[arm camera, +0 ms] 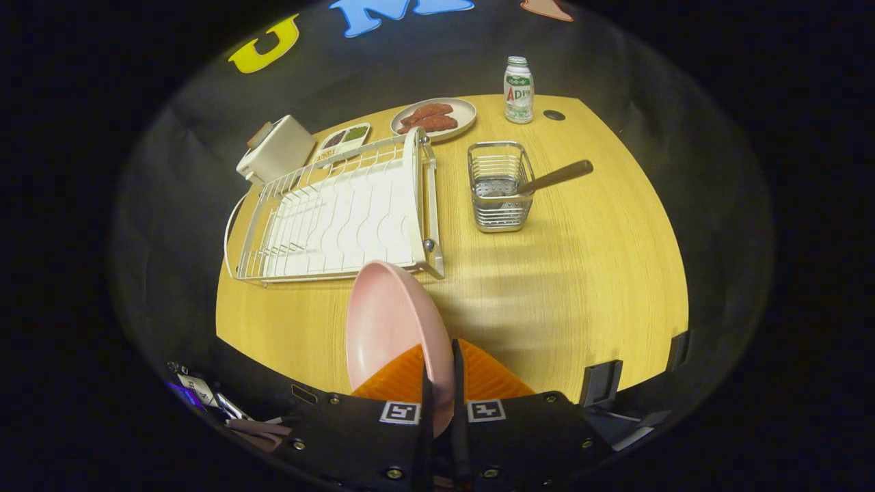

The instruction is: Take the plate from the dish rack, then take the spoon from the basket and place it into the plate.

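Spreading across most of the scene is the wooden table (581, 273), its pale grain running toward the dark cloth wall behind it. On its left part lies the white wire dish rack (342, 212), its slots showing nothing in them, with a drip tray under the wires and a raised end bar on the side nearest the basket. Just ahead of the fingers, held up on edge above the table and overlapping the near corner of the rack, is the pink plate (389, 321). The gripper (441, 372) is pinching the plate by its rim: the two fingers stand close together with the plate's edge caught between them, one pad on each face.

Beyond the rack's far left corner sits a white box-shaped appliance (277, 147) at the table's edge, and just beside it a small divided dish (345, 139) with dark and green fillings. Farther along the back is a round plate of sausages (433, 117). To the right of the rack, apart from it, stands the metal wire basket (499, 186). The spoon (547, 180) rests inside it, bowl down, its brown handle leaning out over the right rim. Behind the basket, near the far edge, a small white bottle (518, 89) with a green label stands upright, and a small dark round spot (554, 115) lies just to its right.
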`<action>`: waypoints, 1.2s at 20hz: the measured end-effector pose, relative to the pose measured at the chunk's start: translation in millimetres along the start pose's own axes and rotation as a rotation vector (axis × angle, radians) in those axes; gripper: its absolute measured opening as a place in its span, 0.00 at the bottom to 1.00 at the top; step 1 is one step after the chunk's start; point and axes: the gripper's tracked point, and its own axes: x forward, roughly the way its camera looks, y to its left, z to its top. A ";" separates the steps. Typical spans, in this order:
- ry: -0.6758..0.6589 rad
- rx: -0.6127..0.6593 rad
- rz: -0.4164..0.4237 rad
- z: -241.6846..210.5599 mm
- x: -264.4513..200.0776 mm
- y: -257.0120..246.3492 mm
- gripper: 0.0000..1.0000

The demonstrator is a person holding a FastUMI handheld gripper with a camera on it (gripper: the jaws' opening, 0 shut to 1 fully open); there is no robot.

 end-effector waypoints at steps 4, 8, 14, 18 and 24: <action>0.025 -0.020 0.007 -9.8 20.9 -7.6 0.11; 0.043 -0.005 0.088 -14.5 38.3 -5.9 0.11; 0.055 0.074 0.271 -21.1 73.5 -10.7 0.11; 0.065 0.056 0.233 -34.7 99.1 -38.5 0.16; -0.053 0.023 0.229 -26.2 87.2 -55.2 0.09</action>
